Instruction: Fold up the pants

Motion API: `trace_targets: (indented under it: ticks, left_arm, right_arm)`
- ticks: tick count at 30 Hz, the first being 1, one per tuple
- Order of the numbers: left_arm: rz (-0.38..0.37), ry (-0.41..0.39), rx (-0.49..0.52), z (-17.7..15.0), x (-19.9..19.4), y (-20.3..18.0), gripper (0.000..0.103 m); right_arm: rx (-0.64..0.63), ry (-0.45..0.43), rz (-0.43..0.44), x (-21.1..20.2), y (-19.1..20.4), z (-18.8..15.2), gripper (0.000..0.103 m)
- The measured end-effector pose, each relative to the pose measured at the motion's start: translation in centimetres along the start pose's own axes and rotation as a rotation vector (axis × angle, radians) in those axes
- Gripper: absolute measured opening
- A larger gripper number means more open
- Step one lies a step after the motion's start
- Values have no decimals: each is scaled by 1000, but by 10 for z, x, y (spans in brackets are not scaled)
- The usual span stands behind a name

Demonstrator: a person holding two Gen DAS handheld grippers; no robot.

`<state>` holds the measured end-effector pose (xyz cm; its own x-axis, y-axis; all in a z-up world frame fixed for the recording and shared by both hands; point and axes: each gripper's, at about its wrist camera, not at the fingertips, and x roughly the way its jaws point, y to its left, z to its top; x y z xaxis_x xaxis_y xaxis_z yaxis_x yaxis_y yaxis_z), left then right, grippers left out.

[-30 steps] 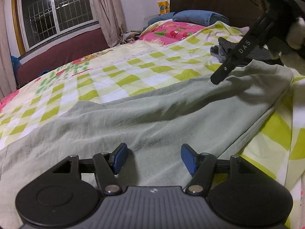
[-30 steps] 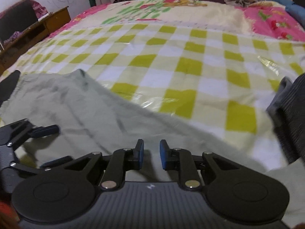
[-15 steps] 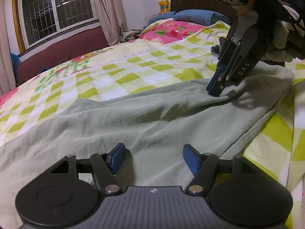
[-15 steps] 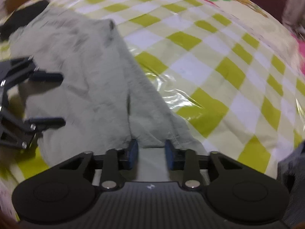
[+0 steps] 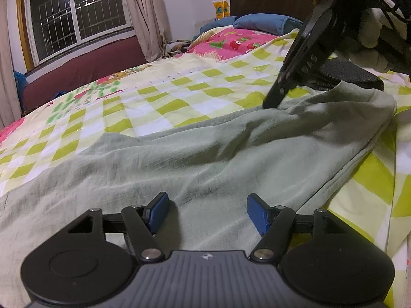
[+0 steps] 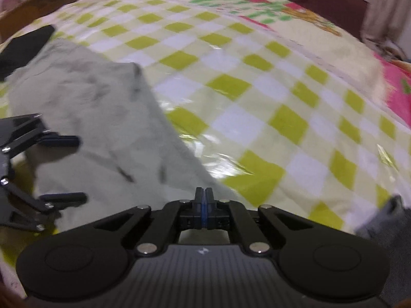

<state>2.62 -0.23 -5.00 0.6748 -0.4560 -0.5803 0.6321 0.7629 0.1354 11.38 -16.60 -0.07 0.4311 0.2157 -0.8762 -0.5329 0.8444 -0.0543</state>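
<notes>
Pale green pants (image 5: 205, 151) lie spread across the checked bed sheet; they also show in the right wrist view (image 6: 97, 138). My left gripper (image 5: 206, 211) is open, its blue pads low over the pants near the front edge. My right gripper (image 6: 203, 200) is shut, pinching the far edge of the pants. In the left wrist view the right gripper (image 5: 272, 104) stands at the pants' upper right, its tip on the cloth. In the right wrist view the left gripper (image 6: 59, 166) shows open at the left.
The bed has a yellow-green checked sheet (image 5: 159, 102). A dark folded garment (image 5: 346, 75) lies at the right, behind the pants. Blue pillows (image 5: 262, 23) and a pink patterned cover (image 5: 231, 42) lie near the dark headboard. A window with curtains is at the left.
My right gripper came down onto the far edge of the pants and its jaws closed on the cloth. My left gripper stayed open in about the same place.
</notes>
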Motion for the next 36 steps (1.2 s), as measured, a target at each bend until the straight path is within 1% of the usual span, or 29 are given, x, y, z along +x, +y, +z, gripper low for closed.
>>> trace_targets:
  ticks: [4, 6, 8, 9, 10, 14, 16, 17, 18, 19, 22, 26, 28, 29, 30, 31, 32, 34, 36]
  left_arm:
    - [-3, 2, -3, 0, 0, 0, 81]
    - [-5, 2, -5, 0, 0, 0, 81]
    - [-7, 3, -7, 1, 1, 0, 81]
    - [-7, 3, -7, 1, 1, 0, 81]
    - [-7, 3, -7, 1, 1, 0, 81]
    - [-7, 4, -6, 1, 1, 1, 82]
    - [-6, 5, -5, 1, 1, 0, 82]
    - [-6, 6, -4, 1, 1, 0, 82]
    - [-7, 6, -3, 0, 1, 0, 82]
    - [-7, 6, -4, 0, 2, 1, 82]
    - [-12, 4, -10, 0, 2, 1, 82]
    - [-15, 3, -11, 0, 2, 2, 82]
    - [-15, 4, -8, 0, 3, 1, 82]
    - [-13, 5, -7, 0, 3, 1, 82]
    - [-12, 6, -7, 0, 4, 1, 82]
    - [-11, 6, -6, 0, 4, 1, 82]
    - [-10, 5, -5, 0, 4, 0, 82]
    - [-10, 5, -4, 0, 4, 0, 83]
    - [-11, 5, -5, 0, 4, 1, 83]
  right_arm:
    - [-72, 66, 32, 17, 10, 1, 9]
    - [-87, 66, 44, 16, 9, 1, 12]
    - [-92, 64, 46, 15, 7, 3, 19]
    - [-99, 63, 40, 15, 5, 4, 28]
    - [-108, 67, 45, 16, 5, 5, 31]
    - [-149, 96, 86, 26, 10, 9, 31]
    - [-155, 112, 82, 34, 11, 11, 29]
    - [-136, 118, 75, 37, 10, 12, 28]
    - [-110, 116, 66, 38, 11, 12, 16]
    - [-97, 110, 60, 37, 13, 12, 0]
    - [-38, 54, 9, 21, 10, 12, 0]
    - [174, -73, -72, -5, -25, 13, 0]
    - [250, -109, -118, -1, -36, 12, 1]
    - [245, -106, -149, 6, -36, 13, 3]
    - [233, -96, -172, 14, -34, 14, 10]
    - [227, -80, -175, 20, -31, 14, 11]
    - [237, -85, -166, 20, -28, 13, 10]
    - [280, -148, -169, 4, -23, 5, 14]
    - [315, -208, -215, -20, -15, -13, 18]
